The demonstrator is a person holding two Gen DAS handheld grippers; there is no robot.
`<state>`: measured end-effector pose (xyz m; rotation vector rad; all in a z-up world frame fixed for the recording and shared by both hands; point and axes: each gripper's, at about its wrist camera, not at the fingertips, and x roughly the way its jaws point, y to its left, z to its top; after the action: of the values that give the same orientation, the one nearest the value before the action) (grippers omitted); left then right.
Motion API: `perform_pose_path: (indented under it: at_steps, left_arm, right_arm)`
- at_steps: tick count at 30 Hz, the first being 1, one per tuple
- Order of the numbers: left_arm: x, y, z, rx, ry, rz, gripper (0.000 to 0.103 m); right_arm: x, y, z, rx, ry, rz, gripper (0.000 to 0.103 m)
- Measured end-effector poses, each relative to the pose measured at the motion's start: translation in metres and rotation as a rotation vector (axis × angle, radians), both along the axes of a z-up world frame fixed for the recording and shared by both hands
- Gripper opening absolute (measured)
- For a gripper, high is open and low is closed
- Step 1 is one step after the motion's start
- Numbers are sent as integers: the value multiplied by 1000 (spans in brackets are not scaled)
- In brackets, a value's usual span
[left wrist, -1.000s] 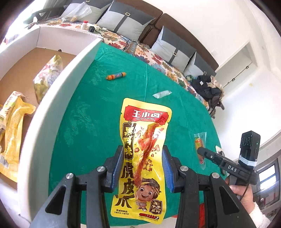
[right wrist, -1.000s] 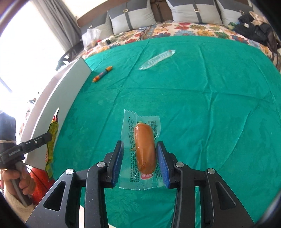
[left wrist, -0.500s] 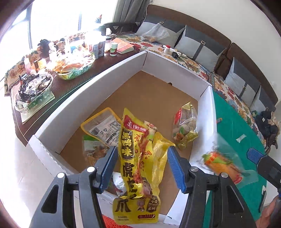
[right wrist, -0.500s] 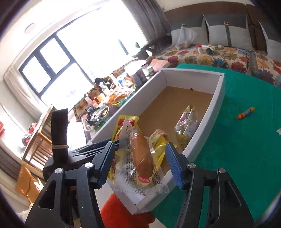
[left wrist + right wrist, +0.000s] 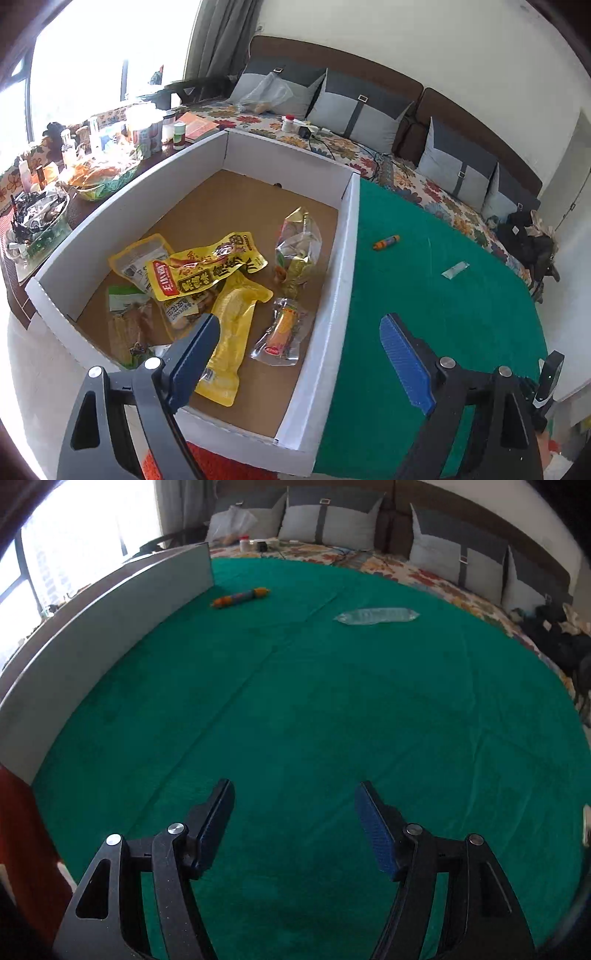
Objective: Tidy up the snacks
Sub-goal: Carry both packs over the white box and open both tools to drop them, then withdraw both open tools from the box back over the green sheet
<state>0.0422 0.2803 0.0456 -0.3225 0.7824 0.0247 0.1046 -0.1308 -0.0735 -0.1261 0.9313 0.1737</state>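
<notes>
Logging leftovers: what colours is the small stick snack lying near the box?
Orange with a multicoloured middle band; right wrist view shows it best.

yellow pouch (image 5: 207, 271), sausage pack (image 5: 282, 328) dropped in box (image 5: 332, 266) | claws emptied

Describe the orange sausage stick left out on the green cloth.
The orange sausage stick is a slim tube with a colourful printed middle band and pinched orange ends, in a glossy wrapper. It lies flat on the green cloth, alone, close to the white box wall but apart from it. Nothing touches it.
</notes>
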Motion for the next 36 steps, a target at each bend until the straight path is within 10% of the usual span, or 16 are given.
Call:
perform_pose_path:
  at_steps: [6, 14, 36]
  left_arm:
    - [29, -125, -9, 9, 45, -302, 97]
    - [50, -238, -105, 28, 287, -456, 97]
    - [70, -259, -147, 275, 215, -445, 103]
  right_arm:
    - [-24, -82, -12, 44, -77, -203, 71]
    - [-1, -90, -7, 60, -82, -234, 71]
    - [5, -88, -21, 22, -33, -180, 77]
